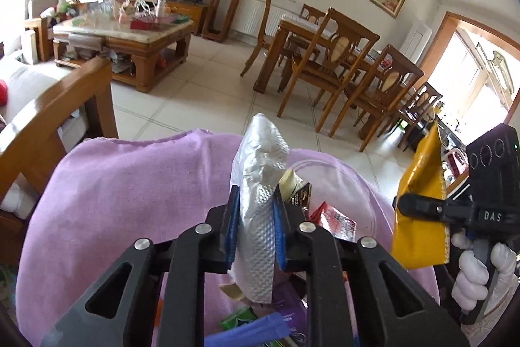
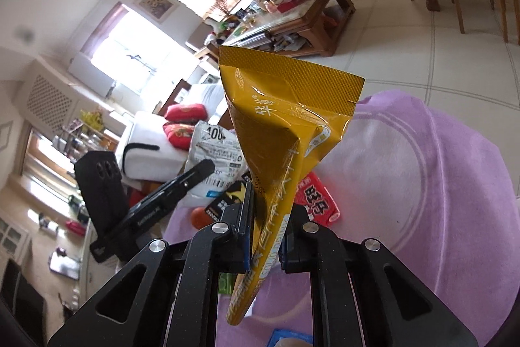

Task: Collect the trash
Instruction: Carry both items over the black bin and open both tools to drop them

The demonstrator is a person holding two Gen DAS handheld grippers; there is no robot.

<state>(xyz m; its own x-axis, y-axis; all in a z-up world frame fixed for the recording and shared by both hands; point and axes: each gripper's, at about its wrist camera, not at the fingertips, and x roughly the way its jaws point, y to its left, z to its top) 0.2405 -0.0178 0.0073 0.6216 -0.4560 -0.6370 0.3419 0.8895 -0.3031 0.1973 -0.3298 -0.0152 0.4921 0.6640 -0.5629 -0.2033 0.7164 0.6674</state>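
Note:
My left gripper (image 1: 255,217) is shut on a crumpled silver foil wrapper (image 1: 260,184) and holds it upright above a purple cloth (image 1: 136,191). My right gripper (image 2: 267,217) is shut on a yellow drink sachet (image 2: 279,119), also lifted above the cloth (image 2: 422,184). The right gripper with the sachet (image 1: 419,210) shows at the right of the left wrist view. The left gripper (image 2: 195,174) with its wrapper (image 2: 217,158) shows at the left of the right wrist view. A red snack packet (image 2: 317,200) and other wrappers lie on the cloth between the grippers.
A wooden coffee table (image 1: 130,38) with clutter stands across the tiled floor. A dining table with wooden chairs (image 1: 331,54) is at the right. A wooden sofa arm (image 1: 58,113) is close on the left. A blue packet (image 1: 247,330) and a green one lie under my left gripper.

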